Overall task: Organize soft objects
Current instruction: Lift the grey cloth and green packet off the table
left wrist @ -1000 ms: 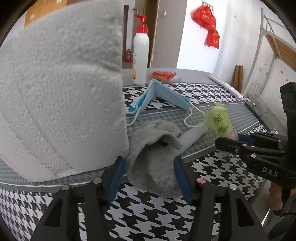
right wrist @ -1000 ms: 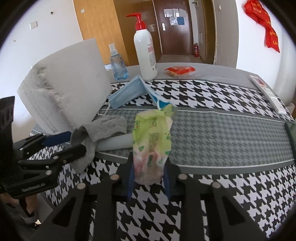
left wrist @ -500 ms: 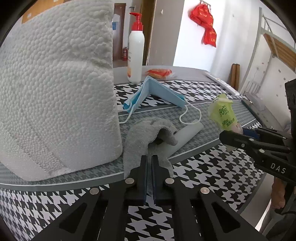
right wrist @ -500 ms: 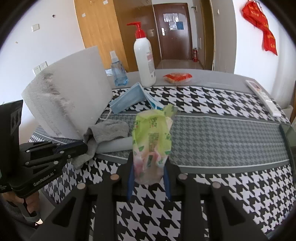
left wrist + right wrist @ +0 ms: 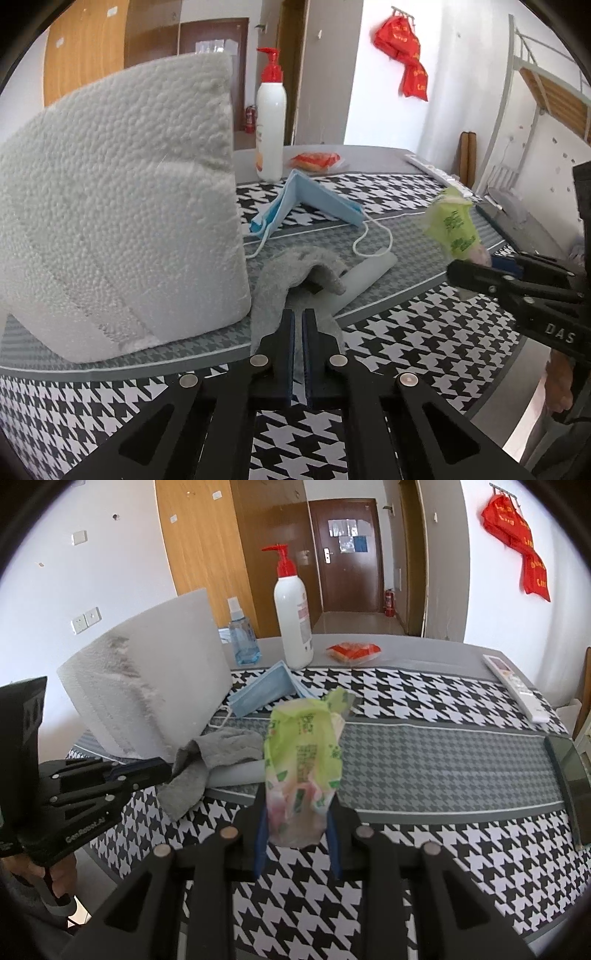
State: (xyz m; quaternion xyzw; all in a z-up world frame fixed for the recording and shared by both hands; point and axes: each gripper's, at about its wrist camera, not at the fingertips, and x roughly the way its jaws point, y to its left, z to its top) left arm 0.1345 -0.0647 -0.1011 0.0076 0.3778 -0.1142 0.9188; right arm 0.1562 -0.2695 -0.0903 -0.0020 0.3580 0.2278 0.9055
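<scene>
A: Left gripper (image 5: 298,325)?
B: My fingers pinch the grey cloth (image 5: 295,273), its edge lifted off the bench (image 5: 388,328) beside the foam block (image 5: 122,236).
A: Right?
B: Right gripper (image 5: 297,830) clamps the green packet (image 5: 303,768), held above the bench.

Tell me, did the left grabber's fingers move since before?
Yes. The left gripper was open around the gray cloth; its fingers have closed inward, pinching the cloth beside the white foam block.

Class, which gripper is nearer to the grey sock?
Left. The left gripper has its jaws shut on the grey sock; the right gripper holds the green tissue pack off to the sock's side.
</scene>
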